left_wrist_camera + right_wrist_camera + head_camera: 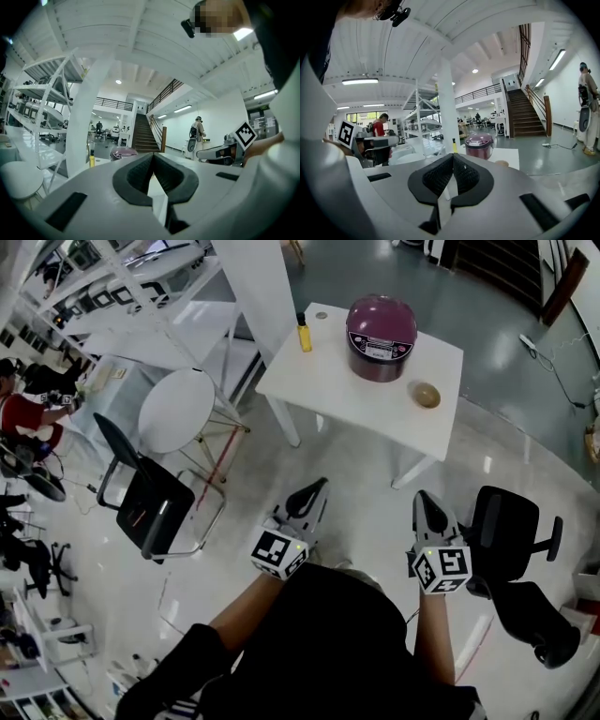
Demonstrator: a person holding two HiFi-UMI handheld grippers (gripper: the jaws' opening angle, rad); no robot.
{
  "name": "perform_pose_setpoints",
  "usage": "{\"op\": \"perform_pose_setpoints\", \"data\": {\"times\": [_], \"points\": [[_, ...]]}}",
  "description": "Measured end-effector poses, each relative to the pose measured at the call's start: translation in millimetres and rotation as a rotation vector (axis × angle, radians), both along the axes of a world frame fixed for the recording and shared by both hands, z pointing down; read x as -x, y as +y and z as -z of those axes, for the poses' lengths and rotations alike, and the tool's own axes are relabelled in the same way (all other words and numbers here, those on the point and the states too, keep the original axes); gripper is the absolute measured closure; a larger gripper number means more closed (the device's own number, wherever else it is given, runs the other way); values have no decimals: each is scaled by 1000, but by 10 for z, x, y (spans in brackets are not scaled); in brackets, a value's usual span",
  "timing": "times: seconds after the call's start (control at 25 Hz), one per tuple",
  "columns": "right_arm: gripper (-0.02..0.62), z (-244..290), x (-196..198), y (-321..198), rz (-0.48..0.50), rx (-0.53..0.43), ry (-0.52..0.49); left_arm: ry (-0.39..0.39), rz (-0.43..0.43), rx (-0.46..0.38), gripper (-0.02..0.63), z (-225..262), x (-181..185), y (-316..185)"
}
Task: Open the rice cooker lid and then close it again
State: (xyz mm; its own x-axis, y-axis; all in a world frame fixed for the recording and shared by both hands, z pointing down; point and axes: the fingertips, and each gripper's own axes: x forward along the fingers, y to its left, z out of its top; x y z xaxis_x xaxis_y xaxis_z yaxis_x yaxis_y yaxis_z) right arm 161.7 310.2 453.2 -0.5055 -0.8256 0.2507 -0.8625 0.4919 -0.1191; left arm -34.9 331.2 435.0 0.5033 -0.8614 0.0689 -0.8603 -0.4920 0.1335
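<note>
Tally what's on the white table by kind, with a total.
rice cooker: 1
yellow bottle: 1
bowl: 1
small round grey thing, too small to identify: 1
Total: 4

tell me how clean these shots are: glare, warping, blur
Head view: fisheye bows the edges, lamp glare dots the glossy floor, rice cooker sharp. Left gripper view: heavy barrel warp, black corners. Right gripper view: same warp, dark rim, distance crisp.
</note>
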Motion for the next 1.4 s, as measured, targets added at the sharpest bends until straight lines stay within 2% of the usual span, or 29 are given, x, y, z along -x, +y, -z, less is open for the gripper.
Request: {"op": "perform_pose_setpoints", "data": {"times": [0.12, 0.52, 0.8, 1.04, 1.4], "points": [[595, 113, -84, 25, -22, -29, 1, -48, -7, -33, 603, 14, -2, -24], [595, 401, -118, 51, -59, -98, 3, -58, 28, -101, 603, 311, 78, -34], [595, 381, -56, 79, -43, -95, 15, -56, 44, -101, 604, 327, 169, 38], [597, 356, 84, 119, 15, -107, 38, -30, 31, -121, 603, 354, 170, 90], [597, 184, -29, 213, -16, -89, 44, -45, 54, -102, 603, 252, 153, 175]]}}
